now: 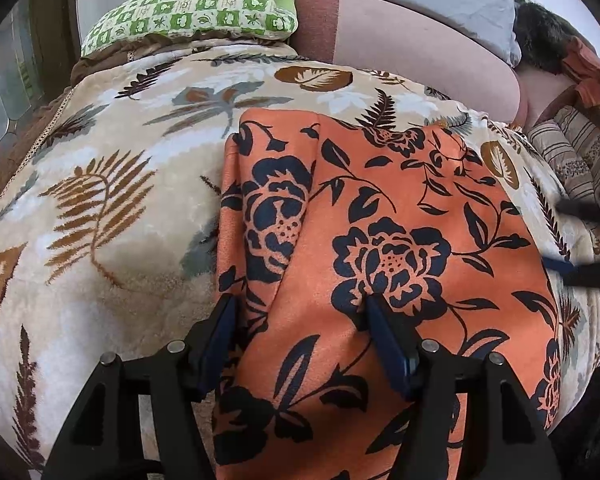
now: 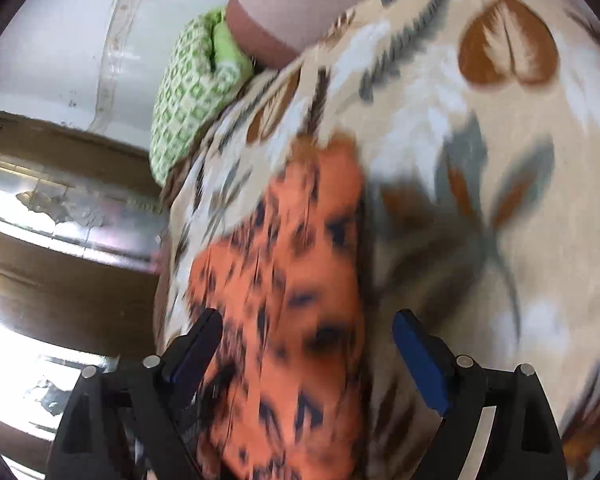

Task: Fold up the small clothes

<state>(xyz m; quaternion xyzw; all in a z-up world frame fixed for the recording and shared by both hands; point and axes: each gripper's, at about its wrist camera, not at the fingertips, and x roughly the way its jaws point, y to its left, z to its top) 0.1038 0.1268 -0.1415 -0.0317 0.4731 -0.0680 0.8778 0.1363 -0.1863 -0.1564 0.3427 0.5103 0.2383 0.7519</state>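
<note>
orange floral garment (image 1: 380, 220) on leaf-print blanket (image 1: 100, 200)

Home bedroom: blanketed bed (image 1: 100, 208), pillows (image 1: 188, 8).

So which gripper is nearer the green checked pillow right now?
Hard to call. Left gripper straddles the orange floral cloth, pillow far beyond; right gripper hangs open over it too.

No text, label, brand, number or sign can be read in either view. The green checked pillow (image 1: 192, 8) carries only small leaf and flower motifs, and the right wrist view is too blurred to show any lettering.
</note>
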